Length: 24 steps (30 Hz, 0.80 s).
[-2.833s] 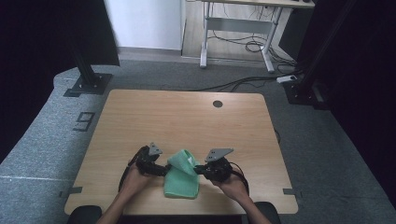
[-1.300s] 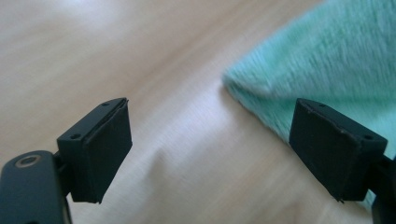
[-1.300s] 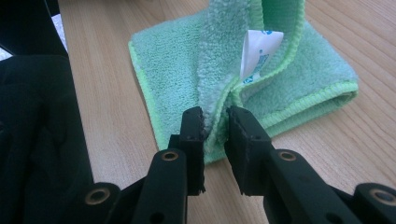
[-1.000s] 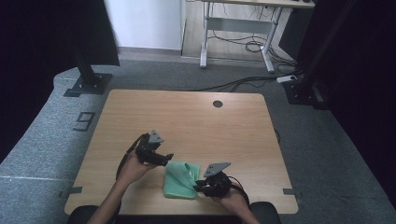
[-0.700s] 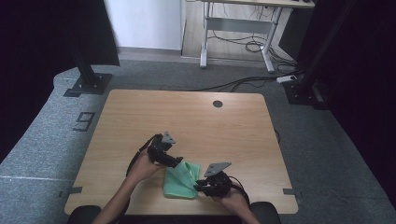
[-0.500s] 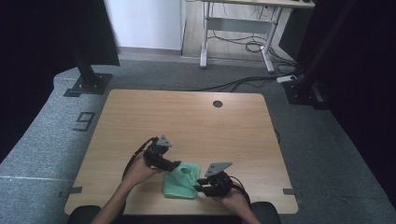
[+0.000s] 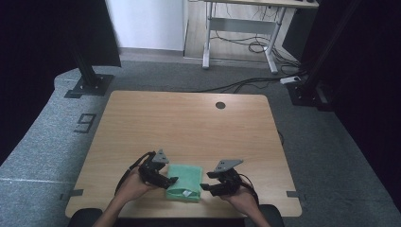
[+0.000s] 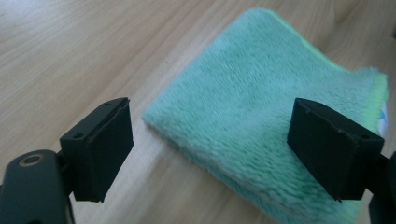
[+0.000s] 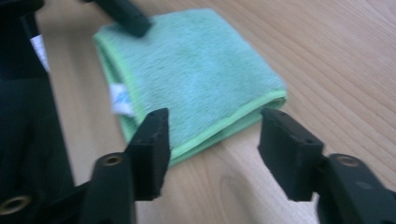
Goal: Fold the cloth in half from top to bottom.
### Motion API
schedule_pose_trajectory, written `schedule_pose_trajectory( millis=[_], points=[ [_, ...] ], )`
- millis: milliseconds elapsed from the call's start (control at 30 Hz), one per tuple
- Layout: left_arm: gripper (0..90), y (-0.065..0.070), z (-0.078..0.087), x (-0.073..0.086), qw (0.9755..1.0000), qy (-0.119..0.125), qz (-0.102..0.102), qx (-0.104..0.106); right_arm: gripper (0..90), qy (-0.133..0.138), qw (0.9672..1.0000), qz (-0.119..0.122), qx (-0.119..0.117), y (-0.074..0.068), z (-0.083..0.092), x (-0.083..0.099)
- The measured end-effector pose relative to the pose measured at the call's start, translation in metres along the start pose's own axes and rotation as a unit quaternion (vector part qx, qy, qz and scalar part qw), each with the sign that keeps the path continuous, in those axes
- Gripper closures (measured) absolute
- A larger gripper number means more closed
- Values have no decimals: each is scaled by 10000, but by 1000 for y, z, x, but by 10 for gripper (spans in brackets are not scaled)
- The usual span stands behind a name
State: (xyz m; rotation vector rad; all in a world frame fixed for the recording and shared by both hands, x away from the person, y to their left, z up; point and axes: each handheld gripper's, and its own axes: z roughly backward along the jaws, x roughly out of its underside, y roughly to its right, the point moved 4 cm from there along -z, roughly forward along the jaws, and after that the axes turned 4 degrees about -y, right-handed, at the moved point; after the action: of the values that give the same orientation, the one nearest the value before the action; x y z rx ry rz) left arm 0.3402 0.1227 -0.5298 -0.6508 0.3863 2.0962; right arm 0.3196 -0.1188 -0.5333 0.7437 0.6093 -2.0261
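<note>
A green cloth (image 7: pixel 184 182) lies folded flat near the front edge of the wooden table (image 7: pixel 189 123), a white label (image 9: pixel 119 100) at one side. My left gripper (image 7: pixel 169 181) is at its left edge, jaws wide open over a corner of the cloth (image 8: pixel 252 107), pads not pressing. My right gripper (image 7: pixel 204 187) is at the cloth's right edge. Its jaws have just been opening and now stand apart (image 9: pixel 219 149), with the cloth's folded edge (image 9: pixel 187 79) just ahead of them and nothing gripped. The left gripper's jaw tip (image 9: pixel 126 16) rests over the far side.
A round cable hole (image 7: pixel 220 105) is at the table's far middle. The table's front edge runs close under both hands. Black stand feet (image 7: pixel 90 85) and a desk frame (image 7: pixel 236 28) are on the grey floor beyond.
The left gripper has come down and right from the bare table to the cloth's left edge. The right gripper's jaws have opened and let go of the cloth's edge.
</note>
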Motion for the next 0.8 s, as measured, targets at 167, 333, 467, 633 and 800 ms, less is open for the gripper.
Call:
schedule_pose_trajectory(
  millis=[167, 333, 467, 633, 800],
  points=[
    [140, 5, 4, 13, 10000, -8, 25, -85, 277, -52, 9997, -230, 109, 2, -16, -4],
    [140, 10, 0, 31, 9998, -26, 169, -92, 217, -217, 9992, -259, 229, -3, -32, 0],
    [138, 14, -5, 39, 9997, -154, 113, -160, 203, -360, 9987, -171, 326, -7, -37, 7],
    [137, 17, -10, 42, 9994, -132, 60, -322, 188, -456, 9978, -54, 470, -7, -42, 13],
    [112, 17, -15, 44, 9991, -105, 112, -404, 200, -445, 9974, 9, 564, -9, -44, 15]
  ],
)
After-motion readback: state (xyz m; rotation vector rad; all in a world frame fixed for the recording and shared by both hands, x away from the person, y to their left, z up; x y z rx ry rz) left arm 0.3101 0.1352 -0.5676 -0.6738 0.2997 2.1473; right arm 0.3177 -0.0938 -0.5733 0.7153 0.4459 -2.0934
